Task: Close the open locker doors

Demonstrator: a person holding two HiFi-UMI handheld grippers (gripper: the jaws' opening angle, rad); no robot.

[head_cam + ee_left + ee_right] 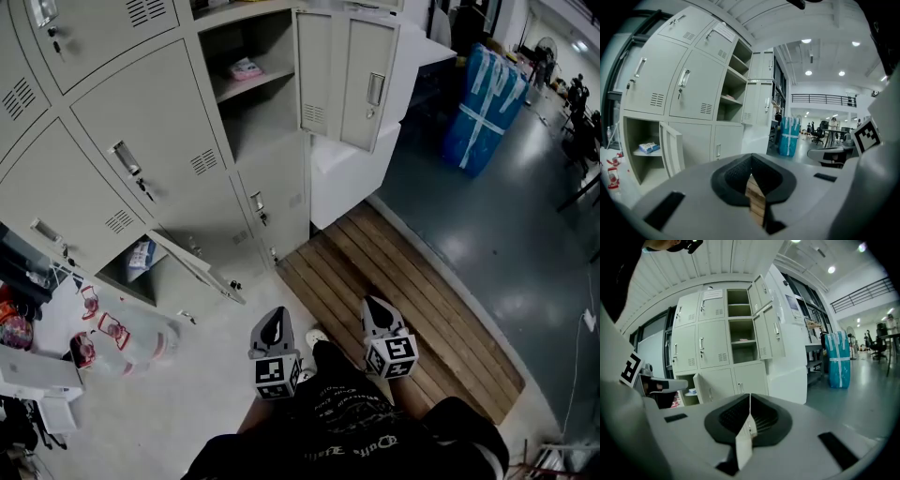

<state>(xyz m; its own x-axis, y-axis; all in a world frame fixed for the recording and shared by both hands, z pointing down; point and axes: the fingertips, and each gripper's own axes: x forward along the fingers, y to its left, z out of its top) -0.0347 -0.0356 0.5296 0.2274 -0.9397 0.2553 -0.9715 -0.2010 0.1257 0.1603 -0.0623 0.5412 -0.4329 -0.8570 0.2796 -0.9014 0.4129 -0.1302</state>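
The grey locker bank (141,141) fills the upper left of the head view. Two upper doors (368,82) at its right end stand open, showing a shelf with a pink item (246,68). A bottom door (197,267) hangs open towards me, with a blue packet (141,255) inside. My left gripper (275,330) and right gripper (377,314) are side by side over the floor, well short of the lockers, both shut and empty. In the left gripper view the left gripper (751,176) faces the low door (672,147). In the right gripper view the right gripper (750,414) faces the upper doors (769,338).
A wooden slat platform (394,281) lies under the grippers. A white cabinet (352,173) stands beside the lockers' right end. A blue wrapped bundle (483,108) stands further right. Red-labelled containers (103,337) and clutter sit on the floor at left.
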